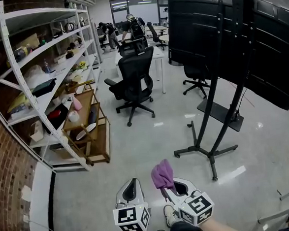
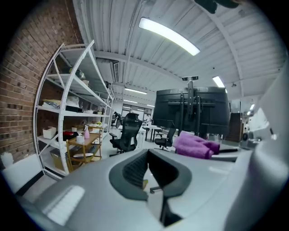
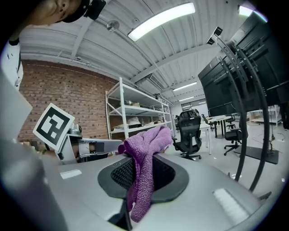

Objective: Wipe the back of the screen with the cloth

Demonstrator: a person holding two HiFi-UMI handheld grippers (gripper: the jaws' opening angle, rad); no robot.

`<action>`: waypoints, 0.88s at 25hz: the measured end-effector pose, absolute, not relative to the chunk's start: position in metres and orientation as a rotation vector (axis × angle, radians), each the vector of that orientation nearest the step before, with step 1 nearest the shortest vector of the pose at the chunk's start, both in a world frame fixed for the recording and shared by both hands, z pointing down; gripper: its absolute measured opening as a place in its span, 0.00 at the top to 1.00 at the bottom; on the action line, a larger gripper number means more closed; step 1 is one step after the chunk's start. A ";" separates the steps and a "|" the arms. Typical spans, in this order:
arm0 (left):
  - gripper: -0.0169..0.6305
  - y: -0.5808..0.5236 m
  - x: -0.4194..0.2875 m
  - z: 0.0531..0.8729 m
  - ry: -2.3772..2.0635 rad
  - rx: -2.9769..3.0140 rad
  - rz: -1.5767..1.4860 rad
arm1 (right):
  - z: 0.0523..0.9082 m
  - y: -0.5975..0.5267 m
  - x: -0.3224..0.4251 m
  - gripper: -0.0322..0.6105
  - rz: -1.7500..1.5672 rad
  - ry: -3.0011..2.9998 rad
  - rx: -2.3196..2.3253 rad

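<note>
Right gripper (image 3: pixel 142 173): jaws closed on one purple terry cloth (image 3: pixel 145 151), which bunches above the pads and hangs in a tail below them. Left gripper (image 2: pixel 148 169): jaws drawn together to a bare slit, and we see nothing between them. In the head view both grippers, right (image 1: pixel 166 187) and left (image 1: pixel 132 182), sit low at the bottom edge, side by side, close to the body, and point forward over the pale glossy floor (image 1: pixel 151 137). The cloth (image 1: pixel 163 174) stands up from the right one. We count two grippers, two marker cubes (image 1: pixel 132 219), one cloth. The wrists are cut off by the frame; a strip of bare forearm (image 1: pixel 219 229) shows. One large black screen on a black wheeled stand (image 1: pixel 197 30) stands well apart, ahead and to the right. Its back faces us with the uprights across it, and its right end runs out of frame. We count two black office chairs close by: one in the open (image 1: pixel 132 83), one partly hidden behind the stand (image 1: pixel 196 79). A white metal shelving rack (image 1: pixel 47 60) and a small wooden cart (image 1: pixel 91 126) line the brick wall (image 1: pixel 9 161) on the left. The shelf contents are too small to name. Figures at the far desks (image 1: pixel 110 33) are hard to make out.
</note>
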State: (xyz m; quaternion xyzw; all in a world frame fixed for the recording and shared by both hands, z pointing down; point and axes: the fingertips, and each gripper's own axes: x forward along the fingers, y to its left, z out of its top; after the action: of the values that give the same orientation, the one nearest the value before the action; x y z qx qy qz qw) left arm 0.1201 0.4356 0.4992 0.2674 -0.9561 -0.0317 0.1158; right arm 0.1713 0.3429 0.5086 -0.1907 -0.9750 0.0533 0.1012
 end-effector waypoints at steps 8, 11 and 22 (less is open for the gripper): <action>0.96 0.348 -0.040 0.472 -2.834 0.789 -0.129 | 0.473 0.262 0.008 0.85 0.071 -2.921 -0.649; 0.96 0.320 -0.081 0.470 -2.829 0.832 -0.103 | 0.469 0.241 -0.032 0.85 0.048 -2.932 -0.622; 0.96 0.204 -0.232 0.462 -2.744 1.037 -0.072 | 0.460 0.148 -0.176 0.85 0.033 -2.958 -0.452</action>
State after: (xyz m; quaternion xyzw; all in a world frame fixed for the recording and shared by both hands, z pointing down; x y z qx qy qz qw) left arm -0.2317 0.2037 0.4616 0.3514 -0.9301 -0.0244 0.1037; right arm -0.1755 0.1477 0.4604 -0.1505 -0.9857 0.0109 0.0746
